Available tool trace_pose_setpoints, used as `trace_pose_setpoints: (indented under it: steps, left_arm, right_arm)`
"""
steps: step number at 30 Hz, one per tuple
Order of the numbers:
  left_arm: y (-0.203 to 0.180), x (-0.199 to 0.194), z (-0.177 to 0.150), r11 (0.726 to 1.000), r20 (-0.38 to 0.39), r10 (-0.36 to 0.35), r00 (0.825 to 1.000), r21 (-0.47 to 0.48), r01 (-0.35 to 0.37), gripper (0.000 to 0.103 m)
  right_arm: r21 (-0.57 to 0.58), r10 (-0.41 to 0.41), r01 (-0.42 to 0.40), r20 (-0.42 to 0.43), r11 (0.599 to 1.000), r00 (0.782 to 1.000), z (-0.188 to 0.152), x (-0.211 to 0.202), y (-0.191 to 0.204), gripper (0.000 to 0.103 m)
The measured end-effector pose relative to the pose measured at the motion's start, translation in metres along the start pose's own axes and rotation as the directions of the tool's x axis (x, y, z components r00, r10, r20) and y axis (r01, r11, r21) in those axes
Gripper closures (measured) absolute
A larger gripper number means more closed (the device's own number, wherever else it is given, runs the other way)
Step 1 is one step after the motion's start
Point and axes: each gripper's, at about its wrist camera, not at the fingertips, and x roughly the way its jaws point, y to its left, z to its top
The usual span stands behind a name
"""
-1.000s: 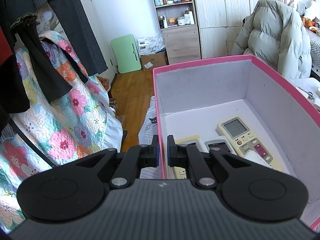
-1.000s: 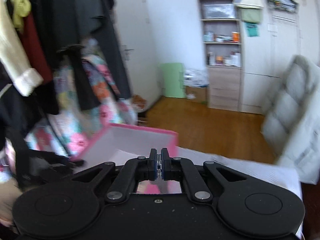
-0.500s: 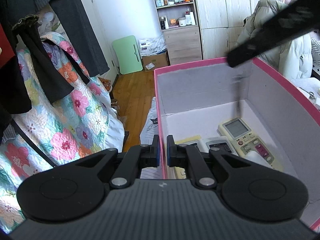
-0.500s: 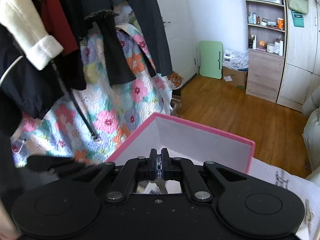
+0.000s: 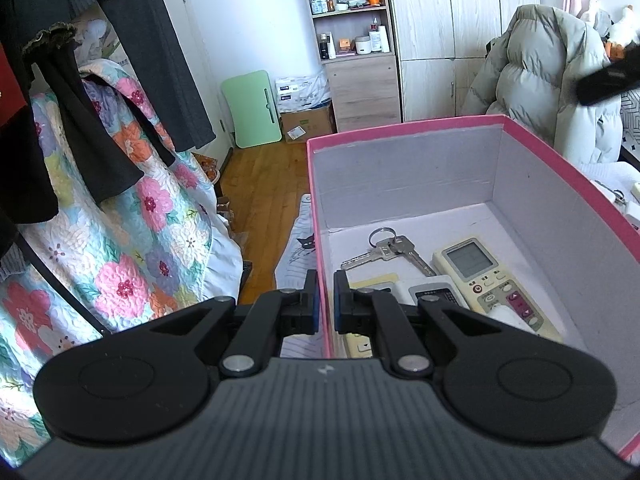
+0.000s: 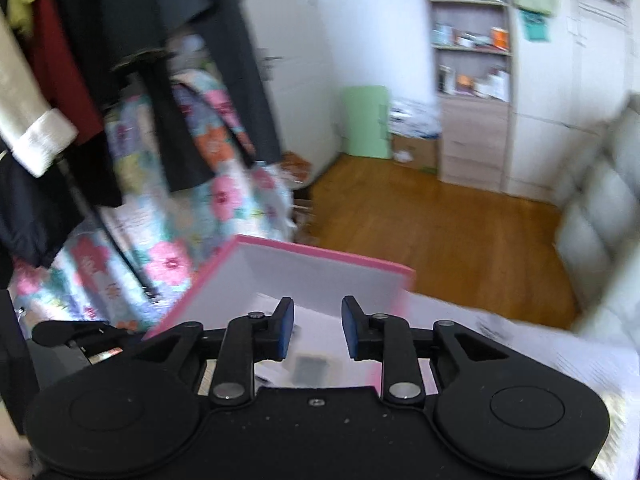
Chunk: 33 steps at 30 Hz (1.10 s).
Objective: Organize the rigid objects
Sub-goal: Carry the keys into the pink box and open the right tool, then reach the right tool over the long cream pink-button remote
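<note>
- Box (image 5: 404,126), pink outside and along its rim, pale grey within, stands open-topped.
- Left gripper (image 5: 324,300) is clenched on the box's near-left wall, one finger on each side of it.
- Right gripper (image 6: 316,330) hangs above the box, released; its jaws have just been opening and nothing is between them.
- Remote (image 5: 484,276), cream with a grey screen, lies on the box floor.
- Keys (image 5: 386,250), silver on a ring, lie flat inside the box, just left of the remote.

Likely a home bedroom: hanging clothes (image 5: 120,60), floral quilt (image 5: 132,248), wardrobe (image 5: 460,20).
</note>
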Motion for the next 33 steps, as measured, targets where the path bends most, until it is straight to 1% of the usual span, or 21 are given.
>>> trace_pose_setpoints:
  steps: [3, 4, 6, 8, 9, 10, 11, 12, 14, 15, 16, 18, 20, 21, 23, 24, 25, 28, 30, 31, 33]
  left_arm:
    - [0.001, 0.001, 0.0, 1.0, -0.001, 0.003, 1.0, 0.002, -0.003, 0.097]
    - [0.0, 0.001, 0.0, 1.0, -0.001, 0.003, 1.0, 0.003, -0.003, 0.097]
    - [-0.001, 0.001, 0.0, 1.0, -0.002, 0.008, 1.0, 0.008, -0.008, 0.097]
    - [-0.003, 0.002, -0.001, 1.0, -0.003, 0.018, 1.0, 0.018, -0.018, 0.097]
    - [-0.003, 0.002, 0.0, 0.999, -0.004, 0.025, 1.0, 0.021, -0.025, 0.097]
    - [-0.005, 0.002, -0.001, 0.999, -0.002, 0.032, 0.999, 0.028, -0.032, 0.097]
    - [-0.007, 0.001, -0.001, 0.999, 0.001, 0.037, 0.999, 0.035, -0.037, 0.097]
    - [-0.007, 0.001, -0.001, 0.998, 0.003, 0.04, 0.999, 0.039, -0.04, 0.097]
    - [-0.008, 0.001, -0.001, 0.998, 0.003, 0.039, 0.999, 0.04, -0.039, 0.097]
    - [-0.008, 0.001, -0.001, 0.999, 0.004, 0.035, 0.999, 0.037, -0.035, 0.097]
    - [-0.008, 0.001, -0.002, 0.999, 0.004, 0.032, 0.999, 0.034, -0.032, 0.097]
    - [-0.008, 0.001, -0.002, 0.999, 0.004, 0.035, 0.999, 0.036, -0.035, 0.097]
    - [-0.008, 0.001, -0.001, 0.998, 0.009, 0.038, 0.999, 0.041, -0.039, 0.097]
    - [-0.008, 0.0, -0.002, 0.998, 0.018, 0.037, 0.999, 0.041, -0.037, 0.097]
    - [-0.006, 0.0, -0.003, 0.999, 0.023, 0.03, 0.999, 0.02, -0.03, 0.097]
    - [-0.005, 0.0, -0.003, 1.0, 0.021, 0.026, 0.999, 0.016, -0.026, 0.097]
    - [-0.005, 0.001, -0.003, 1.0, 0.02, 0.024, 1.0, 0.018, -0.024, 0.097]
    - [-0.006, 0.001, -0.003, 0.999, 0.018, 0.029, 0.999, 0.027, -0.03, 0.097]
    - [-0.008, 0.002, -0.002, 0.999, 0.015, 0.032, 0.999, 0.037, -0.032, 0.097]
    - [-0.008, 0.002, -0.002, 0.999, 0.013, 0.032, 0.999, 0.039, -0.032, 0.097]
    - [-0.008, 0.002, -0.001, 0.999, 0.011, 0.026, 1.0, 0.035, -0.026, 0.097]
  right_arm:
    - [0.034, -0.06, 0.06, 0.002, 0.998, 0.998, -0.018, -0.026, -0.03, 0.064]
    - [0.043, -0.075, 0.075, -0.003, 0.996, 0.997, -0.024, -0.031, -0.038, 0.06]
    - [0.084, -0.111, 0.112, -0.019, 0.99, 0.994, -0.039, -0.04, -0.063, 0.055]
    - [0.105, -0.164, 0.167, -0.039, 0.98, 0.986, -0.051, -0.043, -0.083, 0.055]
    - [0.085, -0.203, 0.207, -0.051, 0.975, 0.978, -0.057, -0.043, -0.09, 0.055]
    - [0.064, -0.252, 0.256, -0.069, 0.965, 0.965, -0.064, -0.041, -0.099, 0.055]
    - [0.062, -0.286, 0.291, -0.086, 0.955, 0.954, -0.069, -0.038, -0.108, 0.055]
    - [0.086, -0.31, 0.319, -0.109, 0.944, 0.945, -0.076, -0.033, -0.122, 0.055]
    - [0.147, -0.305, 0.325, -0.142, 0.934, 0.942, -0.085, -0.026, -0.146, 0.055]
    - [0.169, -0.315, 0.339, -0.157, 0.925, 0.936, -0.091, -0.02, -0.156, 0.055]
    - [0.168, -0.335, 0.362, -0.168, 0.917, 0.927, -0.095, -0.016, -0.163, 0.055]
    - [0.138, -0.389, 0.421, -0.211, 0.896, 0.897, -0.106, -0.004, -0.176, 0.054]
    - [0.114, -0.418, 0.455, -0.249, 0.883, 0.873, -0.114, 0.008, -0.185, 0.054]
    - [0.115, -0.419, 0.459, -0.259, 0.881, 0.87, -0.116, 0.012, -0.19, 0.054]
    - [0.148, -0.396, 0.443, -0.265, 0.884, 0.879, -0.121, 0.015, -0.201, 0.054]
    - [0.158, -0.396, 0.443, -0.259, 0.883, 0.881, -0.122, 0.016, -0.204, 0.048]
    - [0.163, -0.397, 0.445, -0.26, 0.881, 0.88, -0.123, 0.017, -0.207, 0.046]
    - [0.188, -0.381, 0.436, -0.266, 0.88, 0.885, -0.123, 0.023, -0.214, 0.044]
    - [0.19, -0.378, 0.435, -0.273, 0.88, 0.885, -0.123, 0.026, -0.215, 0.043]
    - [0.189, -0.376, 0.435, -0.281, 0.881, 0.883, -0.124, 0.029, -0.216, 0.041]
    - [0.2, -0.379, 0.433, -0.256, 0.879, 0.889, -0.124, 0.035, -0.219, 0.036]
